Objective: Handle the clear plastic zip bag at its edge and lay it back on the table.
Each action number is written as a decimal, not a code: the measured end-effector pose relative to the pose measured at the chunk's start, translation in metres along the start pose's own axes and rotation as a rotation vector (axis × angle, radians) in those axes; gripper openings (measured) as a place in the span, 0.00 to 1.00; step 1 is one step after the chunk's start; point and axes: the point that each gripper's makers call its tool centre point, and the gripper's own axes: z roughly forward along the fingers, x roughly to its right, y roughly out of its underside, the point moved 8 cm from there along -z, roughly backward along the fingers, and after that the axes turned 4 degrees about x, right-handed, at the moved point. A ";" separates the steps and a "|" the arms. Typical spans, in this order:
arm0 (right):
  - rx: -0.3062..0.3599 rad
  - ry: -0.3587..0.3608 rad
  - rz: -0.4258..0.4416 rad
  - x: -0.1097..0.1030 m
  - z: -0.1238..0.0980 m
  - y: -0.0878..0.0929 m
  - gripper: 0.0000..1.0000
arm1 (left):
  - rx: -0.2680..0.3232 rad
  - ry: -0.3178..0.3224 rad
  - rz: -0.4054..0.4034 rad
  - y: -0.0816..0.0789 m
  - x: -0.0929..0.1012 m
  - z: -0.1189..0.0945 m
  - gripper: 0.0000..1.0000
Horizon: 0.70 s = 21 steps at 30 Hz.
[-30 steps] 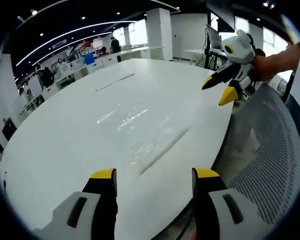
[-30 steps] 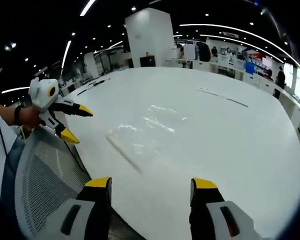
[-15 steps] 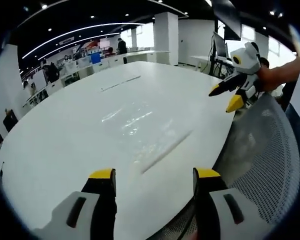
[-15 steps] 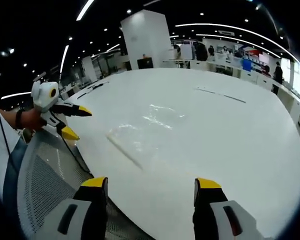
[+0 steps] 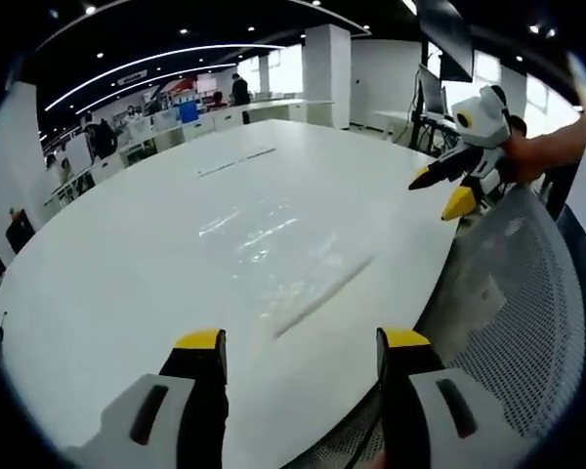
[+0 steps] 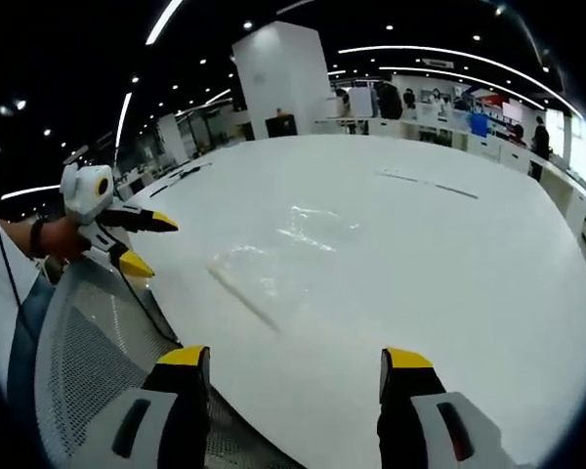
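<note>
Left claw [image 5: 298, 342]: jaws spread wide, nothing held.
Bag: the clear zip bag [image 5: 273, 256] lies flat on the white surface [image 5: 107, 283], just ahead of both claws.
Right claw [image 6: 298, 360]: wide apart, empty too.
Risk: thin film could slip a shallow pinch.
Obstacle: mesh chair back [image 6: 88, 362] crowds the near edge.

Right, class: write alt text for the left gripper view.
A clear plastic zip bag lies flat on a white table. The left gripper hovers open near it; the right gripper, also open, enters from the right above a mesh chair back.
</note>
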 end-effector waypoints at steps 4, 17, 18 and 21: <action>-0.002 0.002 0.004 0.002 0.001 0.002 0.70 | 0.000 0.000 -0.005 0.001 0.000 0.000 0.61; -0.005 0.003 0.016 0.001 0.002 0.003 0.70 | -0.006 0.002 0.000 0.000 0.003 0.000 0.60; -0.007 0.004 0.012 0.002 0.003 0.004 0.70 | -0.004 0.000 0.000 0.000 0.002 0.000 0.60; -0.006 0.002 0.009 0.002 0.003 0.004 0.70 | -0.005 -0.002 -0.002 0.001 0.000 0.001 0.59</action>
